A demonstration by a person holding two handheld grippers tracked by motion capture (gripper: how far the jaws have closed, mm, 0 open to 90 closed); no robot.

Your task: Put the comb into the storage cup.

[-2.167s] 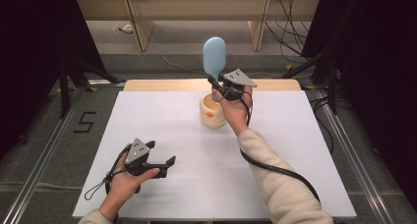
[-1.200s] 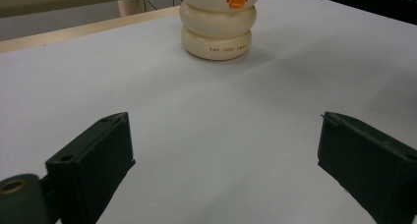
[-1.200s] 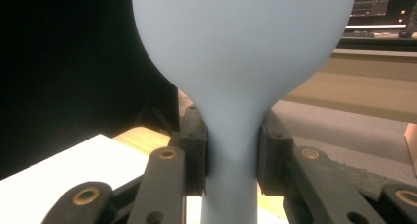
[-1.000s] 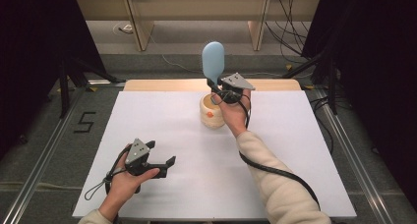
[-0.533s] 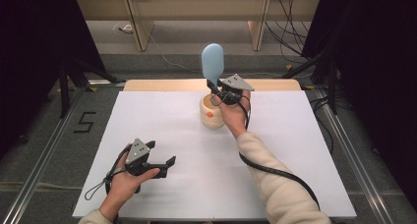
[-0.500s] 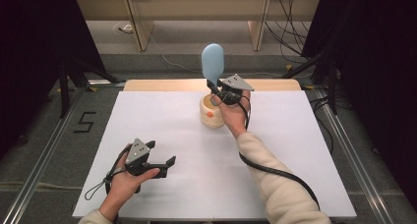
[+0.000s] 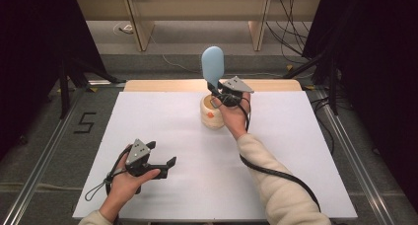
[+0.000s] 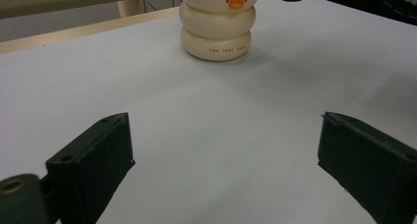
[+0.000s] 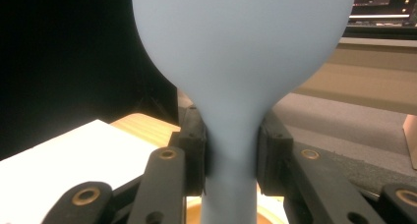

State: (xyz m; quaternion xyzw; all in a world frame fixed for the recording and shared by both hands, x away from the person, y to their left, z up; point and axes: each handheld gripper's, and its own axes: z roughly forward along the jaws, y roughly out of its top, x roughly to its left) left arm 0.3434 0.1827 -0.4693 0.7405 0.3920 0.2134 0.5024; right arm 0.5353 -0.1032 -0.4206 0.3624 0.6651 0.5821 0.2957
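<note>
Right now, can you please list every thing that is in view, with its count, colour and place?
spatula: 1, light blue, upright over the holder, neck clamped in the right gripper
holder: 1, cream with an orange mark, far middle of the board, ringed shape
board: 1, white, covers the table
table edge: 1, light wood, behind the board
number 5: 1, black, floor left of the table
cables: several, black, floor at far right
left gripper: 1, black, near left, jaws wide apart over the board
right gripper: 1, black, above the holder
sleeve: 1, cream, right forearm

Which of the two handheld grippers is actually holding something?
The right gripper, clamped on the pale blue spatula above the cream holder; the left gripper is open and empty.
</note>
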